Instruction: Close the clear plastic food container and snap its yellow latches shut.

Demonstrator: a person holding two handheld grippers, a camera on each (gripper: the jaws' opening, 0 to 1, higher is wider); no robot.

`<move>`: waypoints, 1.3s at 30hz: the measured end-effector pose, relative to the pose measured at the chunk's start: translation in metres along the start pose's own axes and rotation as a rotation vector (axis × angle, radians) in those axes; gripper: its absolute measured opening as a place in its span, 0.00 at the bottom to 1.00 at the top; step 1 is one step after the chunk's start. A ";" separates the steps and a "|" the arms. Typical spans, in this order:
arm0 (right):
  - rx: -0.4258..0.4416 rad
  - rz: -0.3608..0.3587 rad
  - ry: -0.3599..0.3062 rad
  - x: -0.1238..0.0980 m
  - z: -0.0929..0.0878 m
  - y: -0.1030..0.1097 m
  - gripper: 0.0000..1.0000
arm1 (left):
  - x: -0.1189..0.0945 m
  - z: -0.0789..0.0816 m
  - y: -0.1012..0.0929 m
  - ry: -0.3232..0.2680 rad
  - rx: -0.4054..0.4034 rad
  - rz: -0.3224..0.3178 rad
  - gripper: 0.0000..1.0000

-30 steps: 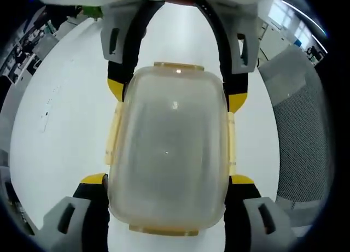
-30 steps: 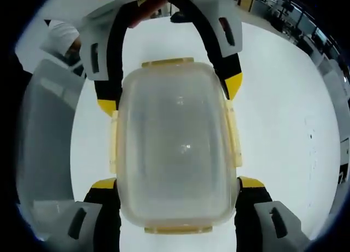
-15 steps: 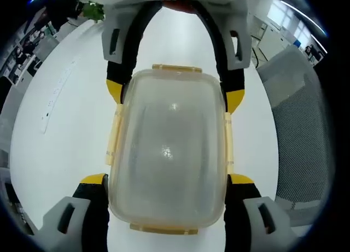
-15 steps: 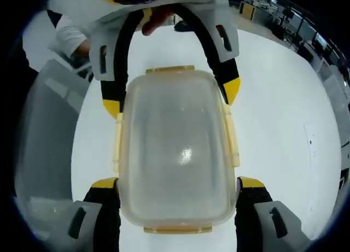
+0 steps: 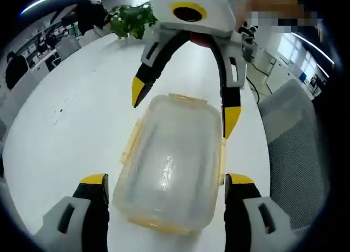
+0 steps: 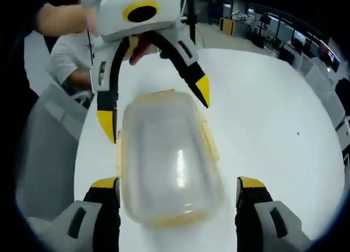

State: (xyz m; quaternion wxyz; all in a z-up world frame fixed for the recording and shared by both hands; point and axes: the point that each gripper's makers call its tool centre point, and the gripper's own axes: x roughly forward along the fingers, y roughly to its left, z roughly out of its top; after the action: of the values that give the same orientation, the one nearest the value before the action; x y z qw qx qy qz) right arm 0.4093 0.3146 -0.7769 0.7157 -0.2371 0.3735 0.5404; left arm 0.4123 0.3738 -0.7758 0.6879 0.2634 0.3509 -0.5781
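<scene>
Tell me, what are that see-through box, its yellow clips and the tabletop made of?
The box looks like clear, slightly cloudy plastic: the table shows through it and light glints off its lid. The clips seem a pale yellow, duller plastic. The tabletop is smooth white, perhaps laminate; I cannot tell for sure.

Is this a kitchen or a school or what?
Probably a big open office or lab, not a kitchen. The clear food box sits on a wide white table, with a leafy plant at the far end and rows of desks behind.
</scene>
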 end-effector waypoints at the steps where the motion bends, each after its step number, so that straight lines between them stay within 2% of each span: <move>1: -0.003 -0.005 -0.005 -0.002 -0.001 0.000 0.89 | -0.001 0.001 0.000 -0.017 -0.023 0.003 0.88; 4: 0.058 -0.009 -0.076 -0.005 0.000 0.005 0.89 | -0.006 0.003 -0.001 -0.097 -0.104 0.014 0.88; 6: 0.068 -0.030 -0.098 -0.007 0.000 0.004 0.89 | -0.010 0.002 0.001 -0.127 -0.124 0.046 0.87; 7: 0.086 -0.049 -0.143 -0.009 0.004 0.003 0.89 | -0.013 0.003 0.001 -0.154 -0.140 0.059 0.87; 11: 0.134 -0.128 -0.228 -0.018 0.010 0.001 0.89 | -0.025 0.003 0.003 -0.238 -0.217 0.118 0.87; 14: 0.194 -0.159 -0.306 -0.024 0.016 0.004 0.90 | -0.033 0.004 0.003 -0.299 -0.275 0.142 0.86; 16: 0.231 -0.165 -0.335 -0.027 0.016 0.007 0.89 | -0.036 0.002 0.003 -0.329 -0.310 0.153 0.87; 18: 0.264 -0.193 -0.375 -0.034 0.016 0.007 0.89 | -0.036 -0.002 0.001 -0.331 -0.332 0.161 0.86; 28: 0.343 -0.274 -0.449 -0.056 0.007 0.013 0.88 | -0.044 -0.005 -0.016 -0.415 -0.383 0.212 0.83; 31: 0.401 -0.322 -0.487 -0.061 0.004 0.011 0.87 | -0.051 -0.008 -0.017 -0.446 -0.409 0.249 0.82; 33: 0.410 -0.335 -0.501 -0.061 0.002 0.015 0.87 | -0.054 -0.011 -0.017 -0.465 -0.429 0.273 0.82; 36: 0.419 -0.331 -0.495 -0.057 -0.002 0.028 0.87 | -0.057 -0.017 -0.024 -0.491 -0.481 0.276 0.83; 39: 0.419 -0.326 -0.470 -0.056 -0.005 0.039 0.86 | -0.057 -0.023 -0.031 -0.475 -0.503 0.269 0.83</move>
State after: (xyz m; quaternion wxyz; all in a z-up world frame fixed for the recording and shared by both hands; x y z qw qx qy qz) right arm 0.3628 0.2897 -0.7326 0.8921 -0.0106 0.2585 0.3704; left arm 0.3732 0.4202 -0.7442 0.8632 -0.0119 0.2748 -0.4234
